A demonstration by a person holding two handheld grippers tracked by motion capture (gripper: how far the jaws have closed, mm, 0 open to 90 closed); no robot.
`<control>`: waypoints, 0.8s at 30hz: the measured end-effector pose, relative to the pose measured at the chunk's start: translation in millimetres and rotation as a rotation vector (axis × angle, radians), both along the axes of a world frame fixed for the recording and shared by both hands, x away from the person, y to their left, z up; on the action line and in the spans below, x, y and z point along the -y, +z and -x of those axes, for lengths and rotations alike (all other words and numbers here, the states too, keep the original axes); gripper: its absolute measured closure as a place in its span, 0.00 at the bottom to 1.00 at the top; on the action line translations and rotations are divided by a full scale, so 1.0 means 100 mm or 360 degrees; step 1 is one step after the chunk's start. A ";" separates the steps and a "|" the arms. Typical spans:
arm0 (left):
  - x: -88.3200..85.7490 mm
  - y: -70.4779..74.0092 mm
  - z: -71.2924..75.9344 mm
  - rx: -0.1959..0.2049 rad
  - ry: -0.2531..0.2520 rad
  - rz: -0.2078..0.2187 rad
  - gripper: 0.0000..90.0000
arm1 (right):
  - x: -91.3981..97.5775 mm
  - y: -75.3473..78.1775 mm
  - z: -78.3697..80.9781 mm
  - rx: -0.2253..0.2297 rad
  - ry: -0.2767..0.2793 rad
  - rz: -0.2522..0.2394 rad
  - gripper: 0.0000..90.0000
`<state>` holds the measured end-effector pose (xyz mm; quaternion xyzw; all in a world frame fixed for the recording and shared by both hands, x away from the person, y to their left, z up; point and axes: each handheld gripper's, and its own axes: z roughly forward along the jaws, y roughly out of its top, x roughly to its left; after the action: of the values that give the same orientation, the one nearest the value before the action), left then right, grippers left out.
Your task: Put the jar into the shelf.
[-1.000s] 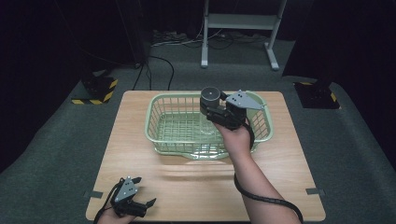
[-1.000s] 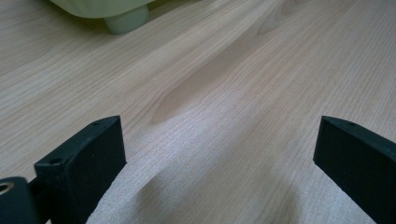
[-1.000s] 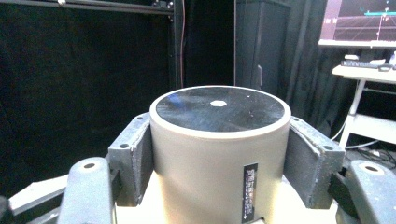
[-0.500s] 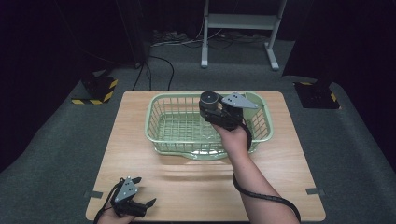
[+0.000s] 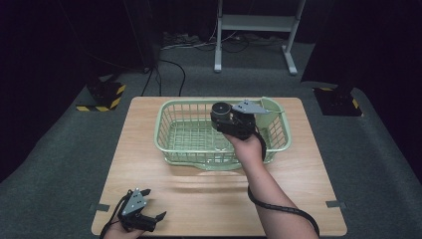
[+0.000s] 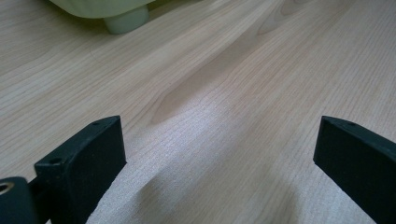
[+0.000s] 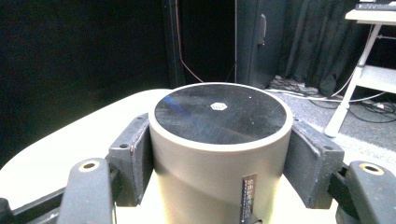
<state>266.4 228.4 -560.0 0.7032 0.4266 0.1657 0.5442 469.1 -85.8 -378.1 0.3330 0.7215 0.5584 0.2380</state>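
Right gripper view has the right gripper (image 7: 219, 175) clamped on a grey cylinder (image 7: 219, 154) with a flat black top, one pad on each side of its wall. High view places the cylinder (image 5: 220, 110) above the green basket (image 5: 171, 144), over its middle. It looks rigid, smooth-walled and probably slippery, perhaps moderately heavy, so a mid-height hold across its width suits it. Near the basket's front, the left gripper (image 5: 152, 220) rests with jaws wide and empty.

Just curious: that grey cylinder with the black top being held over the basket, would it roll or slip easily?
The grey cylinder looks rigid and smooth, so possibly slippery. The right hand-held gripper clamps its round sides. Laid sideways it would probably roll; upright, its flat top suggests steadiness.
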 end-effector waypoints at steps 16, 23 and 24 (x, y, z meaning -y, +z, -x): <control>0.01 0.00 0.01 -0.0001 0.0000 -0.0019 0.03 | -0.16 -0.02 -0.06 -0.0116 0.0055 0.0146 0.37; 0.01 0.00 0.01 0.0000 0.0000 -0.0020 0.03 | -0.13 -0.10 -0.08 -0.0171 0.0043 0.0195 0.37; 0.01 0.00 0.00 -0.0001 -0.0005 -0.0029 0.03 | -0.13 -0.10 -0.08 -0.0160 0.0046 0.0196 0.37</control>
<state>266.1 227.2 -560.5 0.7088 0.4241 0.1683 0.5379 476.8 -73.1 -387.6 0.3349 0.7703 0.4989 0.2135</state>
